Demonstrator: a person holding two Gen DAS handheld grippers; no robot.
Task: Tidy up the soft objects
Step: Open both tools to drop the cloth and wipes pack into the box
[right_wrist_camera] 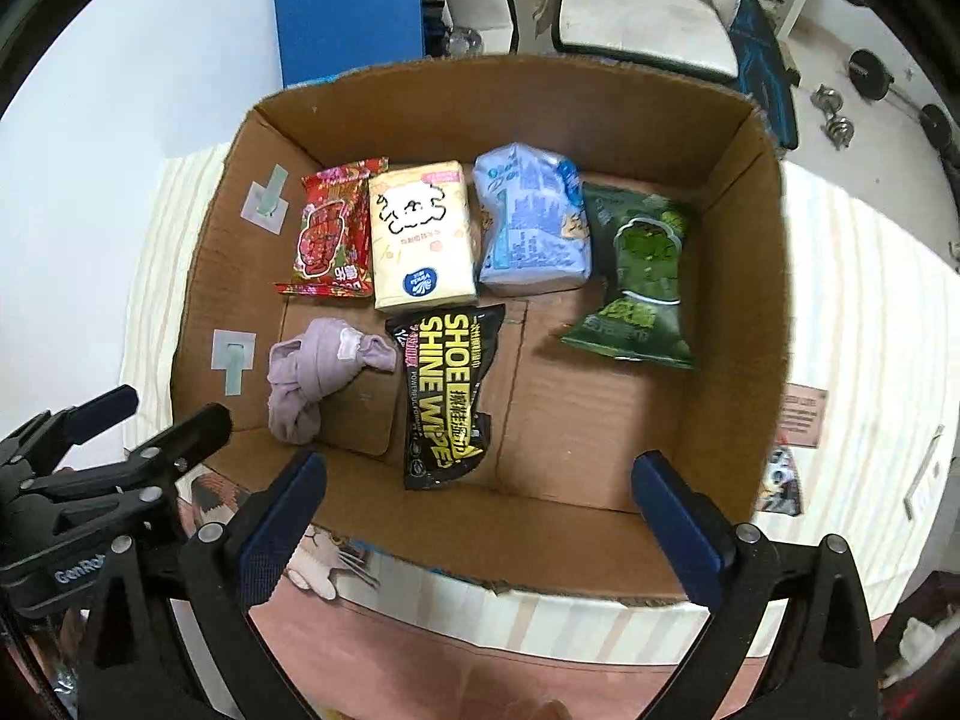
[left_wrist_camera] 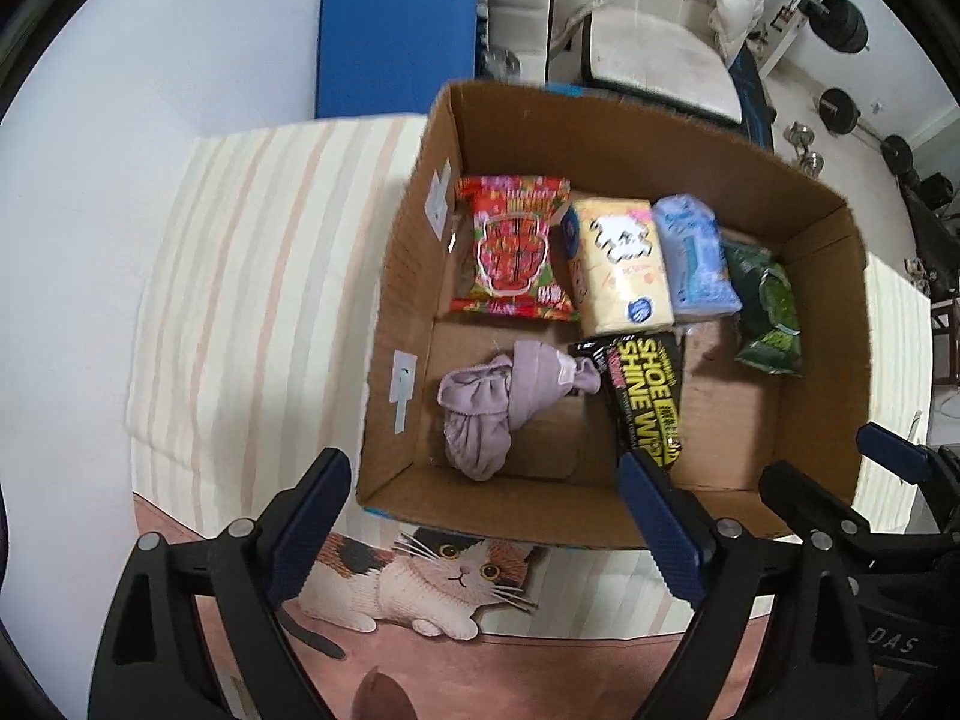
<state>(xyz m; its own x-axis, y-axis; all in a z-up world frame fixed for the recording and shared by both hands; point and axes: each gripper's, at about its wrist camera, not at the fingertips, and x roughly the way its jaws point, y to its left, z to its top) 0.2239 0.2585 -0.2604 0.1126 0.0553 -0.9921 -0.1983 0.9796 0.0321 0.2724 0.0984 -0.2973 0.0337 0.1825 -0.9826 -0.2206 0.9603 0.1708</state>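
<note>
An open cardboard box (left_wrist_camera: 414,276) (right_wrist_camera: 756,312) holds soft items. At the back lie a red snack pack (left_wrist_camera: 513,249) (right_wrist_camera: 333,228), a yellow tissue pack (left_wrist_camera: 618,267) (right_wrist_camera: 420,240), a blue pack (left_wrist_camera: 693,258) (right_wrist_camera: 531,219) and a green snack bag (left_wrist_camera: 768,312) (right_wrist_camera: 645,276). Nearer lie a knotted lilac cloth (left_wrist_camera: 504,402) (right_wrist_camera: 318,372) and a black shoe-wipes pack (left_wrist_camera: 645,396) (right_wrist_camera: 447,396). My left gripper (left_wrist_camera: 486,516) is open and empty above the box's near edge. My right gripper (right_wrist_camera: 480,516) is open and empty there too.
The box sits on a striped cream cloth (left_wrist_camera: 252,276) (right_wrist_camera: 864,360) over a pink mat with a cat picture (left_wrist_camera: 432,582). A blue board (left_wrist_camera: 396,30) (right_wrist_camera: 348,18) and a white chair with a jacket (left_wrist_camera: 654,30) stand behind. Dumbbells (right_wrist_camera: 834,114) lie on the floor at right.
</note>
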